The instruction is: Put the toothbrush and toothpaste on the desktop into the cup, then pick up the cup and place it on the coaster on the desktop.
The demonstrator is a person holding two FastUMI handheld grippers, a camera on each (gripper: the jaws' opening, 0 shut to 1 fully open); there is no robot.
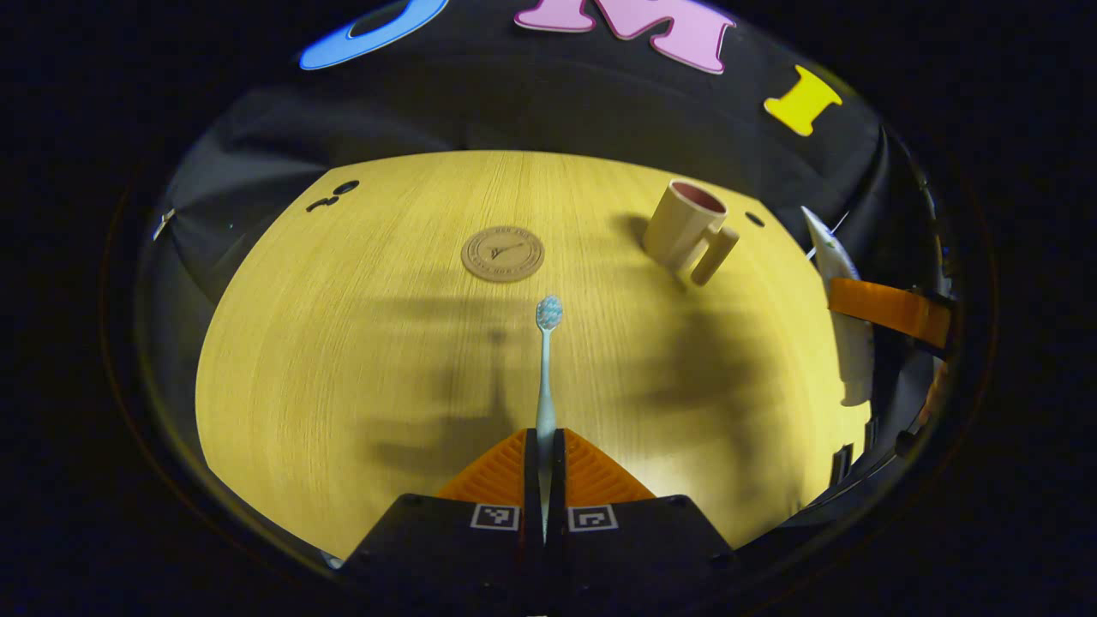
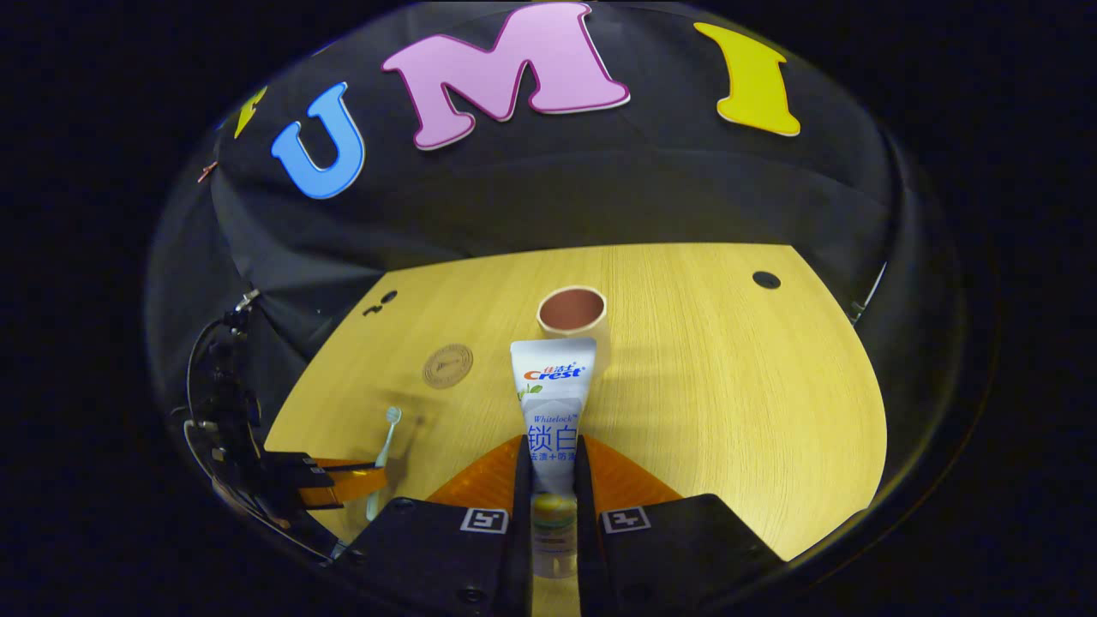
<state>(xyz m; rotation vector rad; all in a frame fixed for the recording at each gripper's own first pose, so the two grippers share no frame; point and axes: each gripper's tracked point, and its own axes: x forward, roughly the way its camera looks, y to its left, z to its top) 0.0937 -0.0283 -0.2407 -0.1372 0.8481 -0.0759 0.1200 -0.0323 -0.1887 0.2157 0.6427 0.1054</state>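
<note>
Pale wooden table [image 1: 360, 343] is carrying a round brown coaster [image 1: 502, 254] at centre and a beige handled mug [image 1: 686, 230] at upper right in the left gripper view; the left gripper [image 1: 545, 446] fingers are clamping a light-blue toothbrush [image 1: 546, 368], head forward, ready for dropping in.

Right gripper view: the right gripper [image 2: 548, 463] fingers are pinching a white toothpaste tube [image 2: 553, 386] just below the mug, nothing blocking.

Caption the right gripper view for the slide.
Right tongs shut on the toothpaste tube, aimed at the empty cup on the wooden desktop.
</note>
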